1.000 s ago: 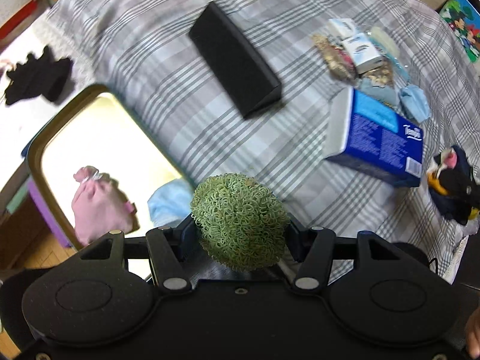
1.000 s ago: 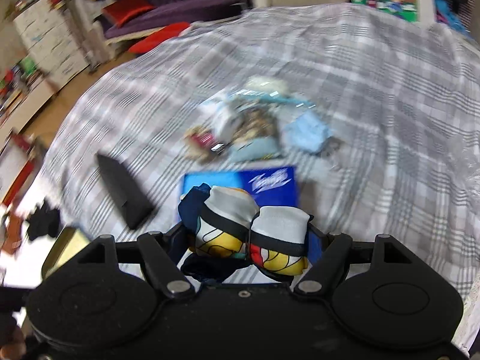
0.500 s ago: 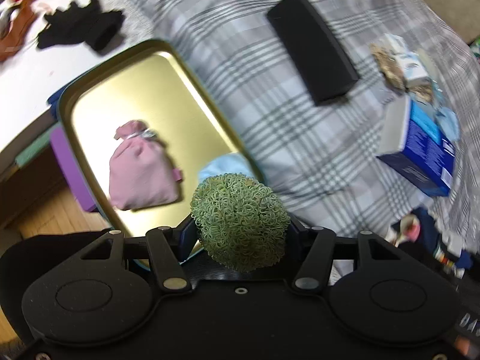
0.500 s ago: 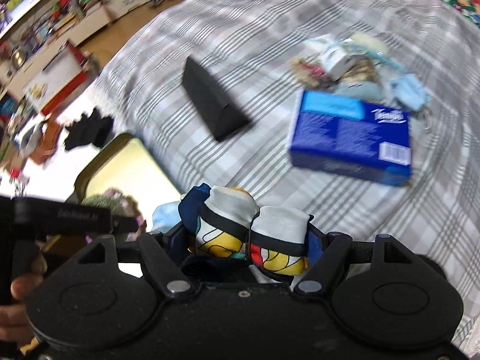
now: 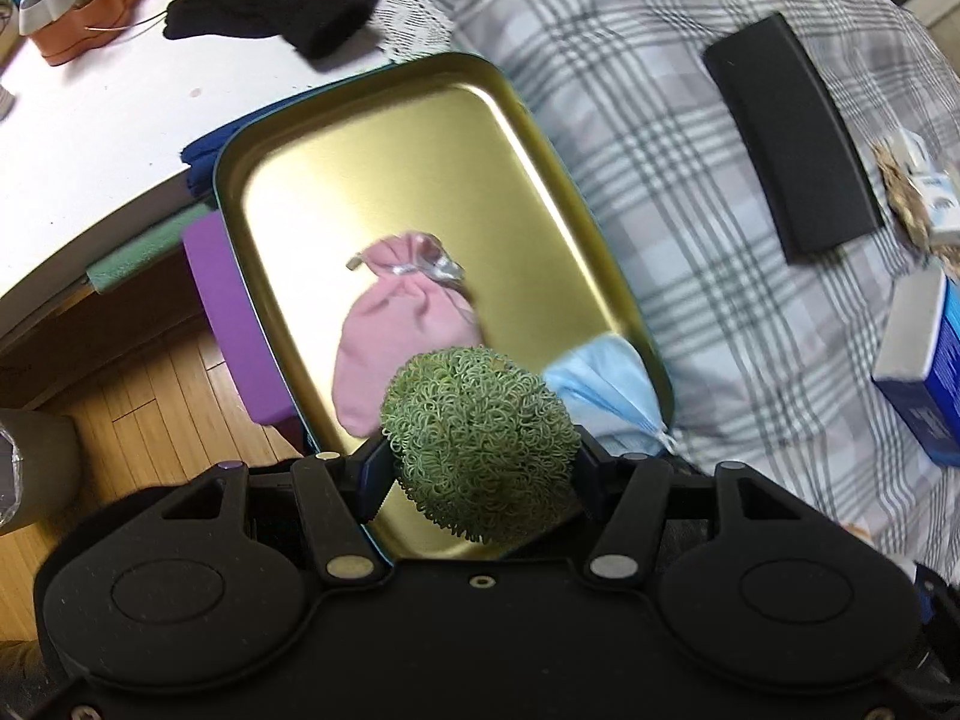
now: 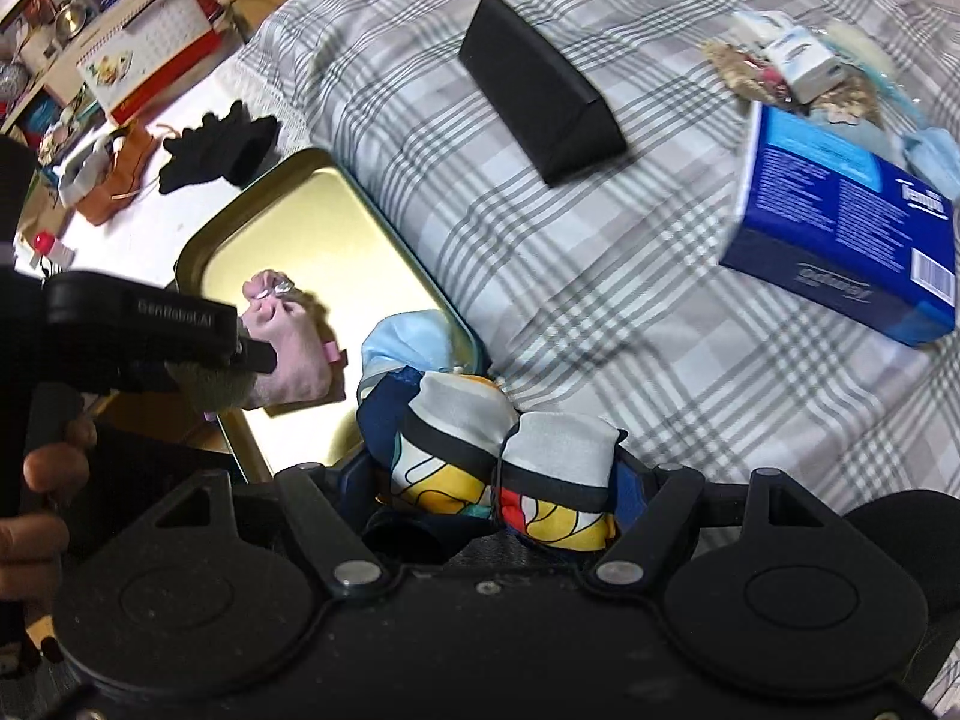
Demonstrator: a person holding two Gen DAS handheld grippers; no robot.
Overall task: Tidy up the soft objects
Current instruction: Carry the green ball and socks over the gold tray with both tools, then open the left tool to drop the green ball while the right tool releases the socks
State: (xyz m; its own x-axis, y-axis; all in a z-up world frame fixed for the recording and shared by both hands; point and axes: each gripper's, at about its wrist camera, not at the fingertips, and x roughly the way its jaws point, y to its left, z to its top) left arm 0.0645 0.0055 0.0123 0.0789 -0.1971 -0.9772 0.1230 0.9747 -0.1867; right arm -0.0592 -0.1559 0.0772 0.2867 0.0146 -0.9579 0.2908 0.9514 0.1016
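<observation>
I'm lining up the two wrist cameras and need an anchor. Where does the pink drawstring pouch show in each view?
Left wrist: the pink pouch lies mid-frame in the gold tray, just above the green ball.
Right wrist: the pouch is at left of centre, partly behind the left gripper.
Shared landmark: the black triangular case on the plaid cloth.

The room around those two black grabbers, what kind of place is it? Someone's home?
Most likely a lived-in home. A grey plaid cloth covers the surface, with a blue tissue box lying on it. Beside it there is wooden flooring, and cluttered shelves at the back.
</observation>
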